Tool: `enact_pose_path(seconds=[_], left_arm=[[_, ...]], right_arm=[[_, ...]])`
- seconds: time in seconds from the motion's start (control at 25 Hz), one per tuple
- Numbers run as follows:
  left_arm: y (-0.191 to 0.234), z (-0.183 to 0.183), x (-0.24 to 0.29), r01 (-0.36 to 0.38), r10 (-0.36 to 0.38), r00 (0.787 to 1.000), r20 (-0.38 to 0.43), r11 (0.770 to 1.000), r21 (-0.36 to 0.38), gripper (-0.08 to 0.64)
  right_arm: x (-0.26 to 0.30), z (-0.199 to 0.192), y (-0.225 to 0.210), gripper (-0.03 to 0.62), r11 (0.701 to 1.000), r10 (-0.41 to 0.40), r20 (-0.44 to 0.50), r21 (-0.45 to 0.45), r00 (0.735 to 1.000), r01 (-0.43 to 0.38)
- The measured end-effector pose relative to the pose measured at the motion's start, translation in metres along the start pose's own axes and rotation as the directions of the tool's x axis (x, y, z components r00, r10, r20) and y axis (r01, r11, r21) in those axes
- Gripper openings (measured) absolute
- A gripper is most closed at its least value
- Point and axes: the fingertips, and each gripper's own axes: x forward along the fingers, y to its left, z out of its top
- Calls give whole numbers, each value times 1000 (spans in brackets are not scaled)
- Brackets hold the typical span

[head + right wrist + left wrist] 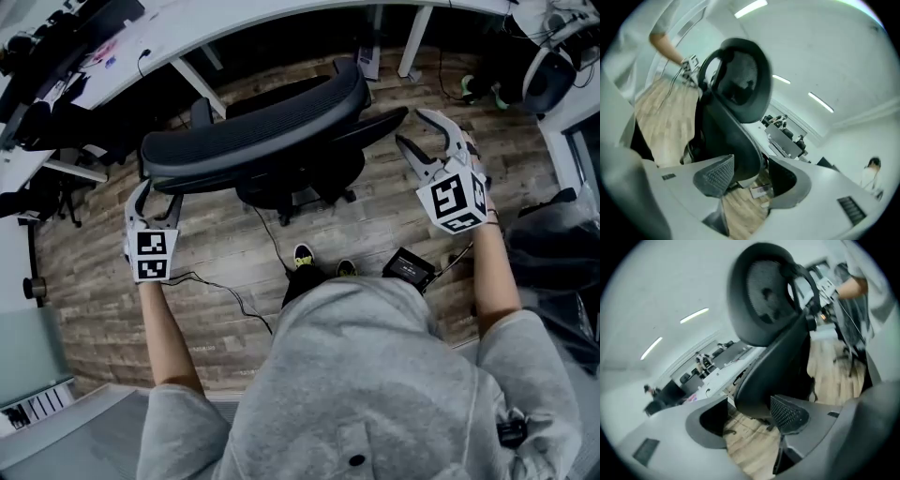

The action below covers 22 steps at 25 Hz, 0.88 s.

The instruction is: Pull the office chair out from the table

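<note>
Nearest, the person's grey sleeves [375, 375] extend both arms forward. Left tongs [157, 199]: open, pads apart, nothing gripped, positioned at the left end of the office chair [253, 131] backrest. Contact there appears absent, though the overhead angle is poor. Right tongs [412, 128]: open, empty, just beside the chair's right side. The chair stands on the wooden floor [375, 216], backrest towards the person, near the white worktop [216, 23] beyond.
</note>
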Motion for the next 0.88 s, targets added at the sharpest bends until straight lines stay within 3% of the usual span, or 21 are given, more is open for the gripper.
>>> enact_pose_path(seconds=[0.04, 0.08, 0.12, 0.16, 0.2, 0.28, 0.32, 0.36, 0.44, 0.56, 0.88], left_arm=[[2, -3, -14, -24, 33, 998, 54, 989, -147, 271], [0, -3, -28, -41, 77, 991, 113, 957, -289, 270], [-5, -2, -42, -54, 130, 978, 164, 912, -406, 261], [-13, 1, -55, -67, 187, 962, 196, 866, -496, 162], [-23, 6, -65, -80, 238, 948, 211, 819, -568, 33], [-50, 20, -77, -77, 293, 933, 211, 731, -678, 12], [-64, 31, -80, -68, 303, 930, 209, 699, -712, 12], [-77, 42, -83, -62, 309, 927, 212, 683, -728, 12], [-93, 67, -89, -43, 310, 921, 237, 684, -728, 12], [-108, 92, -92, 14, 279, 912, 300, 711, -703, 12], [-113, 98, -106, -9, 283, 907, 313, 755, -656, 12]], right_arm=[[-13, 4, 1, 236, 994, -4, 41, 105, 999, 0], [-24, 11, 5, 236, 979, -5, 87, 205, 996, -13], [-35, 19, 10, 236, 955, -9, 133, 294, 991, -31], [-44, 29, 15, 214, 925, -19, 181, 376, 983, -51], [-52, 39, 21, 69, 888, -34, 229, 454, 973, -76], [-65, 59, 33, 31, 802, -60, 316, 579, 947, -143], [-68, 67, 40, 29, 770, -68, 344, 615, 937, -170], [-69, 75, 46, 29, 752, -72, 360, 633, 930, -187], [-67, 86, 56, 29, 741, -71, 375, 640, 924, -203], [-68, 96, 63, 29, 739, -49, 394, 632, 918, -232], [-74, 98, 68, 29, 747, -38, 394, 622, 918, -236]])
